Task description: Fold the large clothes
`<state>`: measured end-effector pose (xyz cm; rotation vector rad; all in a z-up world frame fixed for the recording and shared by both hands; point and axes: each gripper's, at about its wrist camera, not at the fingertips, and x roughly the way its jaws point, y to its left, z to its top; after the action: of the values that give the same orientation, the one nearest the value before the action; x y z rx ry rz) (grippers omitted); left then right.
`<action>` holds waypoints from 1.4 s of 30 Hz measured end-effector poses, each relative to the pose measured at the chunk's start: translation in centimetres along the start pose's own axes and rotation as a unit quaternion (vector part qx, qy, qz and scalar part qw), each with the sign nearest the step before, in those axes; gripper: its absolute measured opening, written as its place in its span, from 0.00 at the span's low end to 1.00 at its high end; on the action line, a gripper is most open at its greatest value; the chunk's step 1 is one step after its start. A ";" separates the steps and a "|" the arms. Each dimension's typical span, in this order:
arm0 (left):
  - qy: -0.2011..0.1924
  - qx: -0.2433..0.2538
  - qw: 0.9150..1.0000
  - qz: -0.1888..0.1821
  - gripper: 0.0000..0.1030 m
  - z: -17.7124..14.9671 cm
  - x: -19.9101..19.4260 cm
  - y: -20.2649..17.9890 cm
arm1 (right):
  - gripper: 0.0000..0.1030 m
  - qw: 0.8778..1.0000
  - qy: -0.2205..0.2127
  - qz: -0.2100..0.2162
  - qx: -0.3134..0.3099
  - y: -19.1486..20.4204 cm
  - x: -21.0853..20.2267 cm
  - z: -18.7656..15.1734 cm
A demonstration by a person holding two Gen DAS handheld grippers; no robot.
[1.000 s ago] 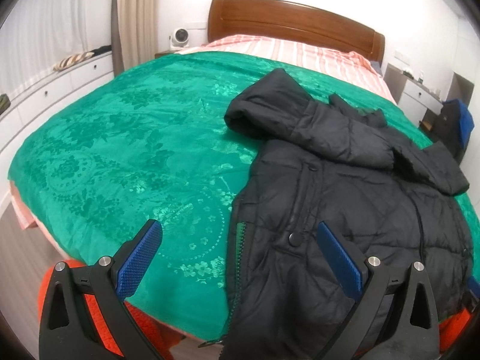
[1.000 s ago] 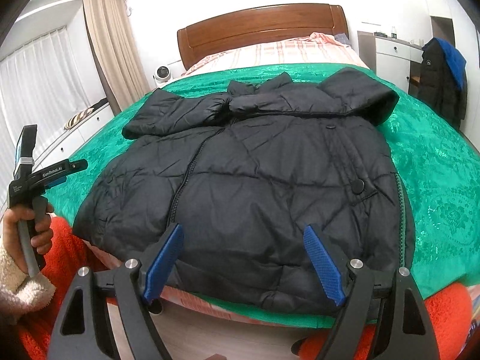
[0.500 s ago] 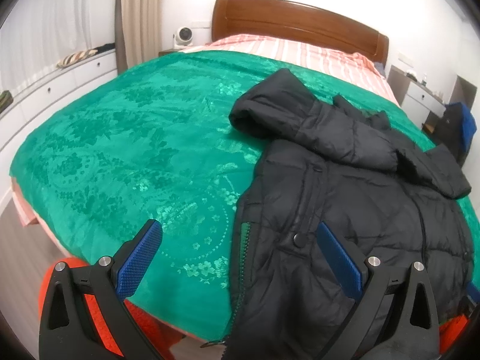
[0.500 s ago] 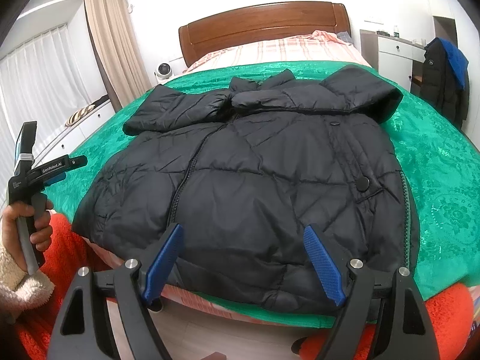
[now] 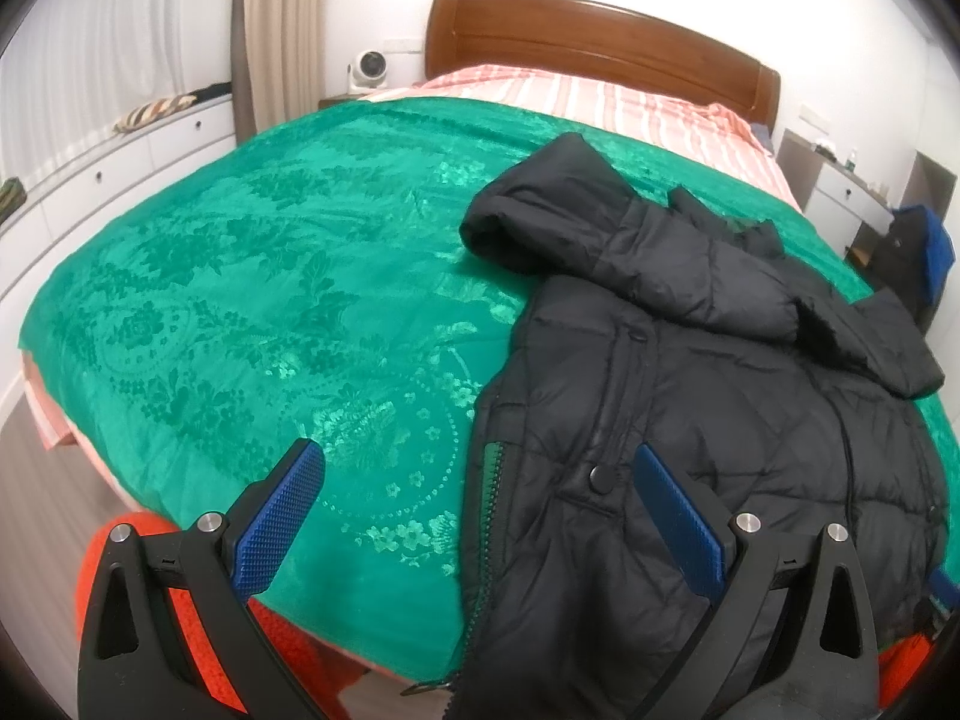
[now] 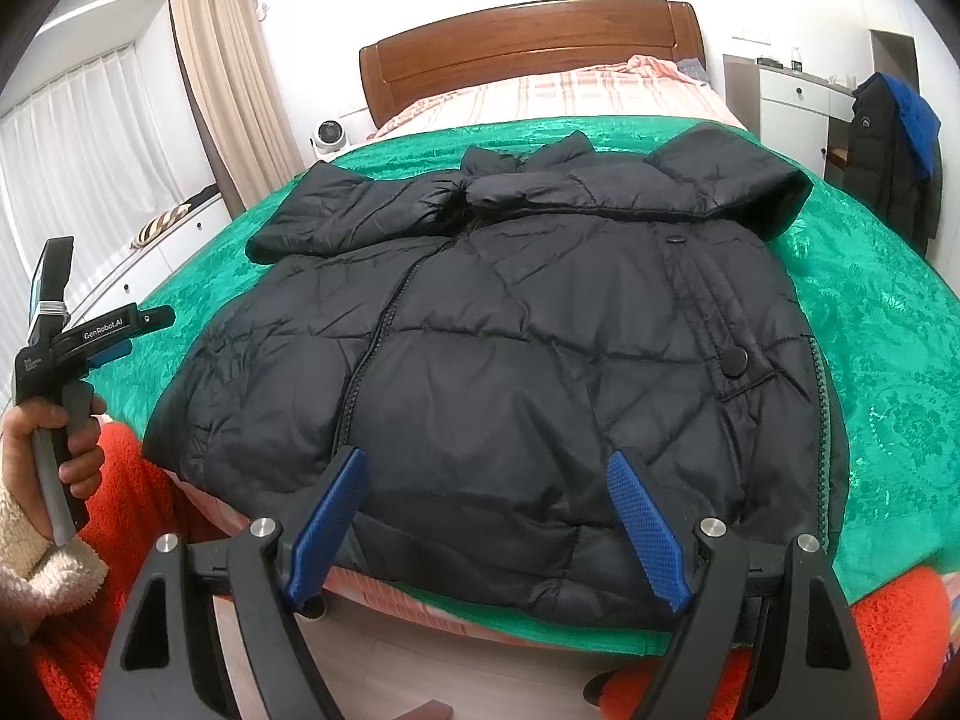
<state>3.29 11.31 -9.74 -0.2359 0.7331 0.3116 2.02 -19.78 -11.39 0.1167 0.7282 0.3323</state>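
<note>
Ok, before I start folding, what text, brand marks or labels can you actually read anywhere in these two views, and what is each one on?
"GenRobot.AI": white lettering along the black top arm of the left hand-held gripper, seen in the right wrist view.
Small white print on the rear of that gripper's body: too small to read.
Small pale mark on the chest of the dark coat hanging by the white cabinet: too blurred to read.
Black puffer jacket on the bed: no readable label.
</note>
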 end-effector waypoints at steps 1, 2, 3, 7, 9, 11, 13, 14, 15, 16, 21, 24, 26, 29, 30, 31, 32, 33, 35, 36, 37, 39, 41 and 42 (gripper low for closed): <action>0.001 0.000 1.000 0.000 0.99 0.0 0.0 0.0 | 0.79 1.000 0.000 0.000 0.001 0.0 0.0 0.0; 0.001 0.000 1.000 0.000 0.99 0.0 0.0 0.0 | 0.79 1.000 0.001 0.000 0.001 0.0 0.1 0.0; 0.001 0.000 1.000 0.000 0.99 0.0 0.0 0.0 | 0.79 1.000 0.001 0.000 0.001 0.0 0.1 0.0; 0.002 -0.001 1.000 0.000 0.99 -0.1 0.1 0.0 | 0.79 1.000 0.001 0.000 0.001 0.0 0.1 0.0; 0.003 -0.001 1.000 -0.001 0.99 -0.1 0.2 0.0 | 0.79 1.000 0.001 0.000 0.001 0.0 0.1 0.0; 0.004 -0.001 1.000 -0.001 0.99 -0.2 0.2 0.0 | 0.79 1.000 0.001 0.000 0.002 0.0 0.1 0.0; 0.003 -0.001 1.000 -0.001 0.99 -0.2 0.2 0.0 | 0.79 1.000 0.001 0.000 0.002 0.0 0.1 0.0; 0.003 -0.001 1.000 -0.001 0.99 -0.2 0.2 0.0 | 0.79 1.000 0.001 0.000 0.002 0.0 0.1 0.0; 0.003 -0.002 1.000 0.000 0.99 -0.2 0.2 0.0 | 0.79 1.000 0.001 0.000 0.002 -0.1 0.1 0.0; 0.004 -0.002 1.000 -0.001 0.99 -0.2 0.2 0.0 | 0.79 1.000 0.001 0.000 0.003 -0.1 0.1 0.0; 0.004 -0.002 1.000 0.000 0.99 -0.2 0.2 0.0 | 0.79 1.000 0.000 0.000 0.003 -0.1 0.0 0.0; 0.004 -0.002 1.000 -0.001 0.99 -0.2 0.2 0.0 | 0.79 1.000 0.000 0.000 0.003 -0.1 0.1 0.0; 0.003 -0.003 1.000 0.000 0.99 -0.2 0.2 0.0 | 0.79 1.000 0.001 0.000 0.003 -0.1 0.1 0.0; 0.002 -0.004 1.000 0.000 0.99 -0.3 0.1 0.0 | 0.79 1.000 0.001 0.000 0.003 -0.1 0.0 0.0; 0.001 -0.004 1.000 0.000 0.99 -0.3 0.1 0.0 | 0.79 1.000 0.001 0.000 0.003 -0.1 0.1 0.0; 0.001 -0.005 1.000 0.001 0.99 -0.3 0.1 0.1 | 0.79 1.000 0.001 0.000 0.003 -0.1 0.1 0.0; 0.001 -0.005 1.000 0.000 0.99 -0.3 0.1 0.1 | 0.79 1.000 0.002 0.000 0.003 -0.2 0.1 0.0; 0.001 -0.006 1.000 0.000 0.99 -0.3 0.1 0.0 | 0.80 1.000 0.003 0.000 0.003 -0.2 0.1 0.0; 0.001 -0.006 1.000 0.000 0.99 -0.2 0.0 0.1 | 0.79 1.000 0.003 0.001 0.003 -0.2 0.1 0.0; 0.000 -0.006 1.000 0.001 0.99 -0.3 0.0 0.1 | 0.79 1.000 0.003 0.001 0.004 -0.3 0.0 0.0; -0.001 -0.006 1.000 0.002 0.99 -0.2 -0.1 0.1 | 0.79 1.000 0.002 0.002 0.006 -0.3 0.0 0.0; -0.001 -0.006 1.000 0.003 0.99 -0.1 0.0 0.1 | 0.79 1.000 0.001 0.006 0.017 -0.8 0.0 0.2; 0.000 -0.006 1.000 0.004 0.99 -0.1 -0.1 0.0 | 0.79 0.999 0.001 0.012 0.039 -2.1 -0.2 0.8; -0.002 -0.005 1.000 0.003 0.99 -0.1 -0.1 0.1 | 0.79 0.999 -0.002 0.011 0.048 -2.9 -0.3 1.3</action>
<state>3.12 11.34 -9.75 -0.2429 0.7280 0.3224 3.39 -22.60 -10.89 0.2159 0.7401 0.3185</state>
